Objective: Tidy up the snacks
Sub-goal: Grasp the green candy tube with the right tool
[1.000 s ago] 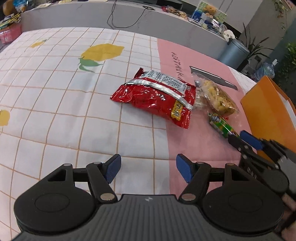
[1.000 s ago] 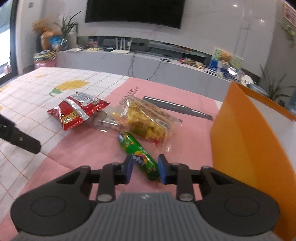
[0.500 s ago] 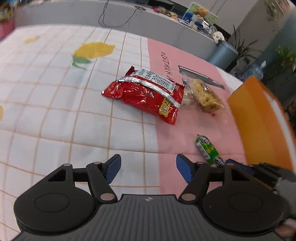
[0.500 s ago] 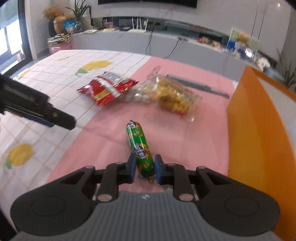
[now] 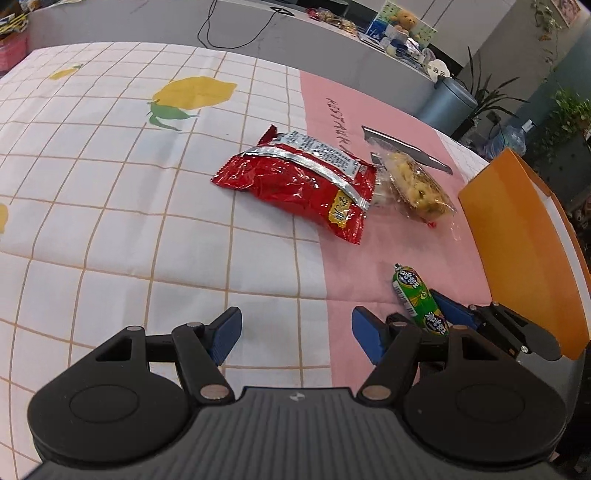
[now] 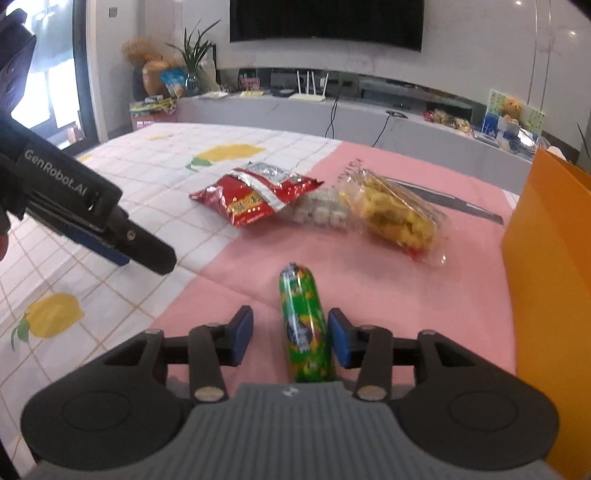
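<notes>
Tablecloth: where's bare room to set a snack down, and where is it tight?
Free: the white grid left of the red bag, out to the lemon print. Also pink cloth between the sausage and clear bag. Tight: the bags overlap, and the orange box walls the right.

The sausage (image 6: 304, 325) lies nearest, chip bag (image 6: 255, 197) behind-left, clear bag (image 6: 395, 214) behind-right, box (image 6: 554, 266) right.

Big dark TV (image 6: 327, 20) on pale wall w/ long grey counter (image 6: 369, 118) below, potted plant (image 6: 194, 55) & bright window (image 6: 55, 85) at left, grey bin (image 5: 448, 101) nearby.
</notes>
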